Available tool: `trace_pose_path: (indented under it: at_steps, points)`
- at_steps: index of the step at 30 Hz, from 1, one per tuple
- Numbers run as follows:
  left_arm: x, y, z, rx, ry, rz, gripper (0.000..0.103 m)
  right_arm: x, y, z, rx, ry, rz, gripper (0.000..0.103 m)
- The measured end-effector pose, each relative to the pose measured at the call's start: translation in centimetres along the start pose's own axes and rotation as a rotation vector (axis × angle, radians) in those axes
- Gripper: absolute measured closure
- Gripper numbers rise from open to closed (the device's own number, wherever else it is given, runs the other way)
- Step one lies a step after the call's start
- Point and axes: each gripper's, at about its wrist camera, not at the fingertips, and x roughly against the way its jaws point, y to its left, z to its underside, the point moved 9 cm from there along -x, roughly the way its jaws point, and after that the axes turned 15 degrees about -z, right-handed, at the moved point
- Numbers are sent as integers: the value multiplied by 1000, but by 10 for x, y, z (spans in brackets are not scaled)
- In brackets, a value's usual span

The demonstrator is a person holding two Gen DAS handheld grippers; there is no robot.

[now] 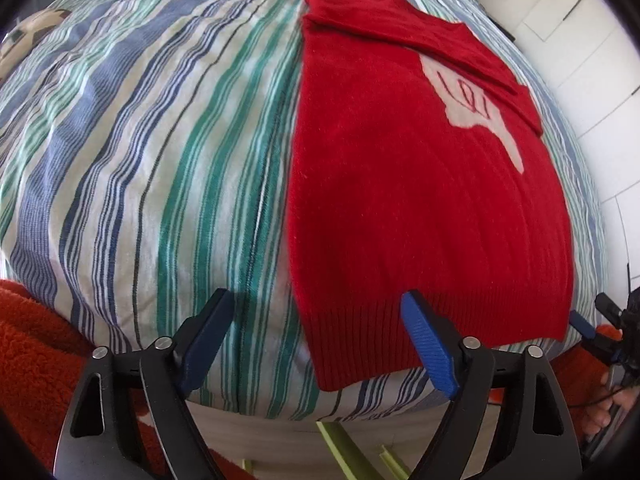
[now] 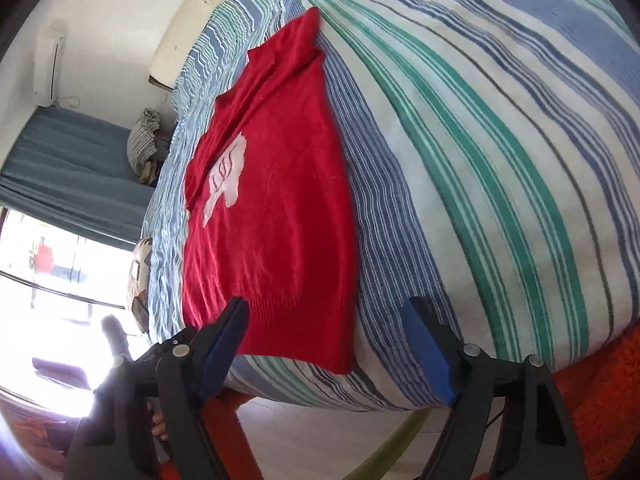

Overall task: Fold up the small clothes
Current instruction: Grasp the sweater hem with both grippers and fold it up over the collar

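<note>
My left gripper (image 1: 322, 340) and right gripper (image 2: 330, 346) both hang with jaws apart, holding nothing, just above the ribbed hem of the red sweater (image 1: 420, 208), lying flat on the striped bed (image 1: 160, 152).

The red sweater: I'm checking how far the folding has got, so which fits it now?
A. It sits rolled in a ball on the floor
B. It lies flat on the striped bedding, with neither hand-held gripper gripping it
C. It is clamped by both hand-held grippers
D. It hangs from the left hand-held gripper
B: the red sweater lies spread on the striped bedding, while the left hand-held gripper and the right hand-held gripper both stand open and empty.
</note>
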Motion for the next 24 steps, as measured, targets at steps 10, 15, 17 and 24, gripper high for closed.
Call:
trace_pose_path:
  at_steps: [10,15,17,24]
  points:
    - [-4,4,5,1,47,-37,52,-40,-2,26,50,145,20,77]
    - [1,-1,21,-4,96,21,59,-36,8,23,94,121,19,95]
    - [-2,-4,21,-18,94,23,59,-36,8,22,104,123,27,95]
    - [-5,-16,16,16,129,108,100,-33,4,18,114,104,55,97]
